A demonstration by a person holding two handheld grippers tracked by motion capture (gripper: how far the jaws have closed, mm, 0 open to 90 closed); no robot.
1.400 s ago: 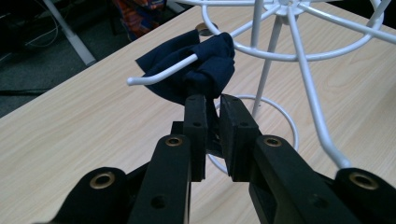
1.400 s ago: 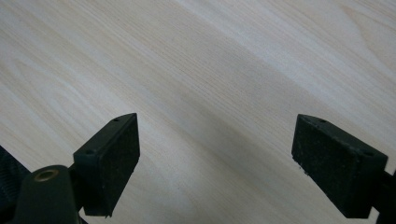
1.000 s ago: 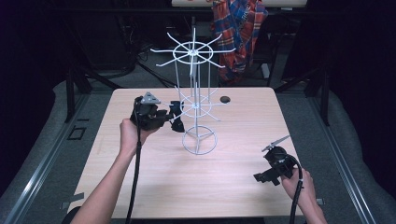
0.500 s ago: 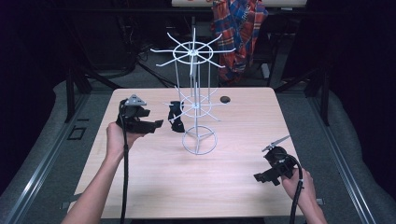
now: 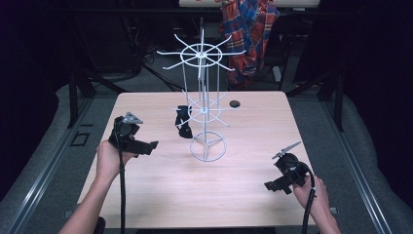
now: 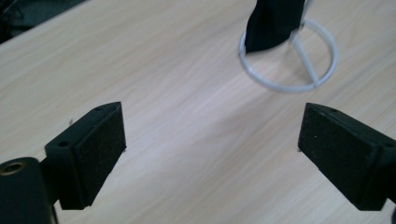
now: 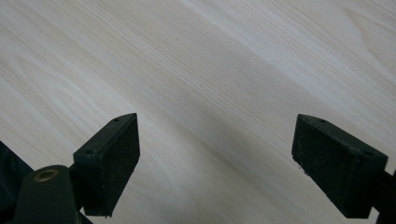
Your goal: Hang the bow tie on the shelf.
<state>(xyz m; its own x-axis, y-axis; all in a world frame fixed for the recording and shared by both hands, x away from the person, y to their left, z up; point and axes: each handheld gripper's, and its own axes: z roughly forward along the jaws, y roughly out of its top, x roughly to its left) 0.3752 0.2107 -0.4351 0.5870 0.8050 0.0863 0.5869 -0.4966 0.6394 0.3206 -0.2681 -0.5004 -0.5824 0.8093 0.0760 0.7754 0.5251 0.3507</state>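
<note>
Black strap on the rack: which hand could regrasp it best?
Left: the left tool, jaws just opened and empty, faces the black strap nearby; the right tool sits much farther off.

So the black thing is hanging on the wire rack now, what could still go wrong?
1. The black thing seems to hang near the outer end of a thin arm, so it might slide off.
2. The left gripper, whose jaws have just been opening with nothing between them, is close by. A stray bump could rock or tip the light wire rack.
</note>
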